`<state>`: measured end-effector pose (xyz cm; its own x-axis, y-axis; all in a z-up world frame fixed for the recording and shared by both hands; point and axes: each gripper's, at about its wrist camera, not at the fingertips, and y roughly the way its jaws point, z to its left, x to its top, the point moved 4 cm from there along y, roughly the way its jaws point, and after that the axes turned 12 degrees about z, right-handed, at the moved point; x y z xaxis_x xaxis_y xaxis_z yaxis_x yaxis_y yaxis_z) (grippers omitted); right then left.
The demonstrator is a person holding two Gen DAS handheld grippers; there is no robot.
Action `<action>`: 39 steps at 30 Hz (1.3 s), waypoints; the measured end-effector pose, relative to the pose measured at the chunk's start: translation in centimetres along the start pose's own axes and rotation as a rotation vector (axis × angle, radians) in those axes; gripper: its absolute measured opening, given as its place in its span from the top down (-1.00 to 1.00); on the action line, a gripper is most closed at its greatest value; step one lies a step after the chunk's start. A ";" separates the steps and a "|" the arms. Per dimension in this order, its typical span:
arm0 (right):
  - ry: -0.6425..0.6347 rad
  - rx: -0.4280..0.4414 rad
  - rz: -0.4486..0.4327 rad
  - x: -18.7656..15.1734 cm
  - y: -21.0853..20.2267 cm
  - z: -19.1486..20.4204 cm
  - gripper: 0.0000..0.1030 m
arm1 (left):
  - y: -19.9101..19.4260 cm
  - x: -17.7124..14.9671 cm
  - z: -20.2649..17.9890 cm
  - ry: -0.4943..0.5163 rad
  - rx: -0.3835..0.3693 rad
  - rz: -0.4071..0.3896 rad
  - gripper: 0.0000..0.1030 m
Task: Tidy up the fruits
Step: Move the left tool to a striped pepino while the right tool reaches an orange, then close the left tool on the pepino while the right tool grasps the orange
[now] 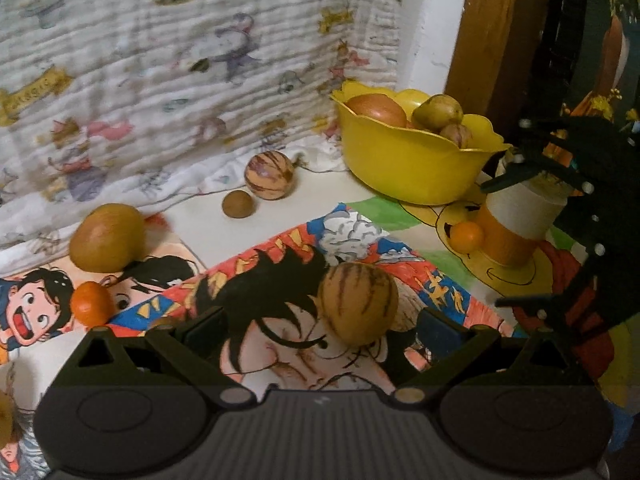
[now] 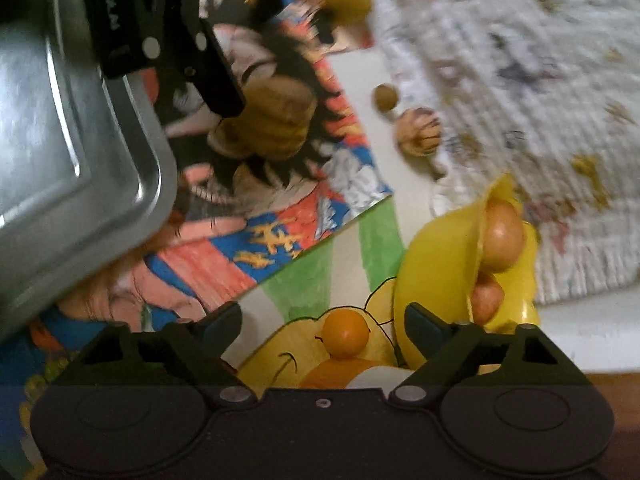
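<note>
My left gripper is open, with a striped tan fruit between its fingers, nearer the right one, on the cartoon mat. A yellow bowl holds several fruits at the back right. My right gripper is open, with a small orange fruit between its fingers; this fruit also shows in the left wrist view. The right gripper appears at the right edge of the left wrist view. The bowl lies just right of the right gripper.
Loose fruits lie on the mat: a striped one, a small brown one, a big tan one, a small orange one. An orange-and-white cylinder stands by the bowl. A metal tray is at the left. Patterned cloth is behind.
</note>
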<state>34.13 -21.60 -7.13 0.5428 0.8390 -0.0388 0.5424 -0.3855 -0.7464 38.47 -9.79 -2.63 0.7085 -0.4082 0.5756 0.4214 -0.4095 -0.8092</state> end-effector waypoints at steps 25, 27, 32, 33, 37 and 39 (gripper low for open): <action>-0.082 0.072 0.213 1.7 4.8 -2.5 0.11 | 3.2 1.3 -1.4 -0.043 -0.013 0.021 -0.47; -0.073 0.083 0.214 1.6 4.8 -2.3 0.30 | 3.3 1.4 -1.3 -0.049 -0.015 0.021 -0.35; -0.047 0.077 0.191 1.4 5.0 -2.4 0.33 | 3.4 1.6 -1.3 -0.065 -0.036 0.017 -0.11; -0.038 0.075 0.185 1.2 5.1 -2.5 0.33 | 3.4 1.6 -1.4 -0.067 -0.033 0.016 -0.11; -0.007 0.059 0.143 0.9 4.6 -2.4 0.34 | 3.3 1.6 -1.4 -0.076 -0.036 0.008 -0.10; 0.019 0.062 0.111 1.0 4.0 -2.4 0.34 | 3.2 1.5 -1.4 -0.079 -0.047 0.005 -0.10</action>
<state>38.35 -23.23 -8.60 0.6095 0.7850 -0.1111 0.4379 -0.4502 -0.7782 40.12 -12.91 -4.19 0.7537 -0.3454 0.5592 0.3920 -0.4467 -0.8042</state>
